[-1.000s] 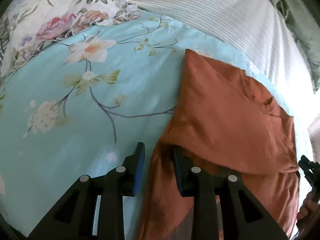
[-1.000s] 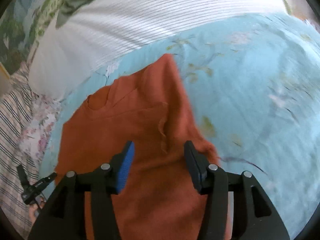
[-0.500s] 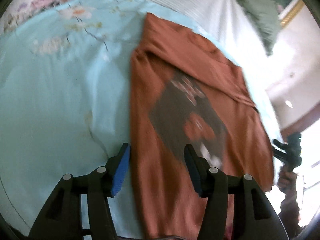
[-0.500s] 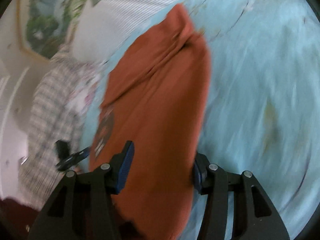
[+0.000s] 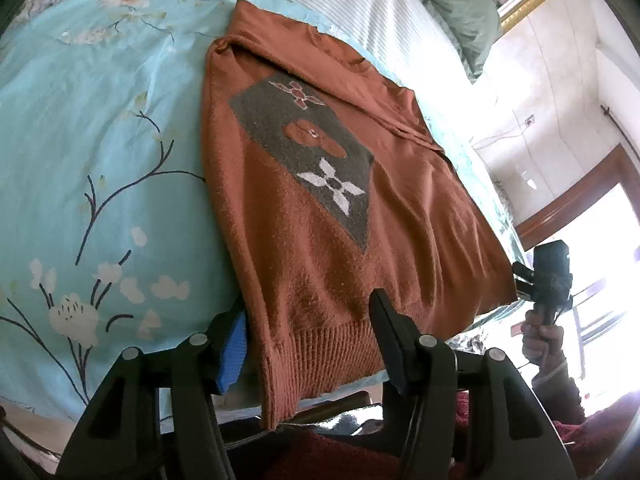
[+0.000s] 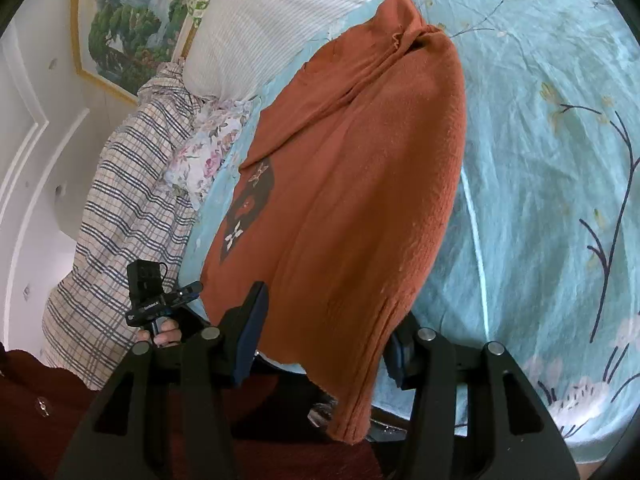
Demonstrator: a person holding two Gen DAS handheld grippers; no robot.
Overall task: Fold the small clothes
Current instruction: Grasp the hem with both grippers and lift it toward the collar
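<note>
A rust-orange knitted sweater (image 5: 320,240) with a grey patterned patch lies lengthwise on the light blue flowered bed cover (image 5: 100,160). Its sides are folded inward, and its ribbed hem hangs over the near bed edge. My left gripper (image 5: 310,336) straddles the left part of that hem; its jaws are closing, with the ribbing between them and the pads not pressing. In the right wrist view the sweater (image 6: 360,160) runs away from me. My right gripper (image 6: 326,332) stands open astride its right hem corner, which droops off the edge.
A white striped pillow (image 5: 380,20) and a green one (image 5: 460,8) lie beyond the sweater. A checked cloth (image 6: 120,200) and a floral cloth (image 6: 208,156) lie on its left. A framed picture (image 6: 128,20) hangs on the wall. A hand (image 5: 540,336) holds the other gripper.
Both grippers drew back from the sweater's upper part to its hem at the bed edge. The left jaws widened and let go of the sleeve fabric. The grey patch now shows.
</note>
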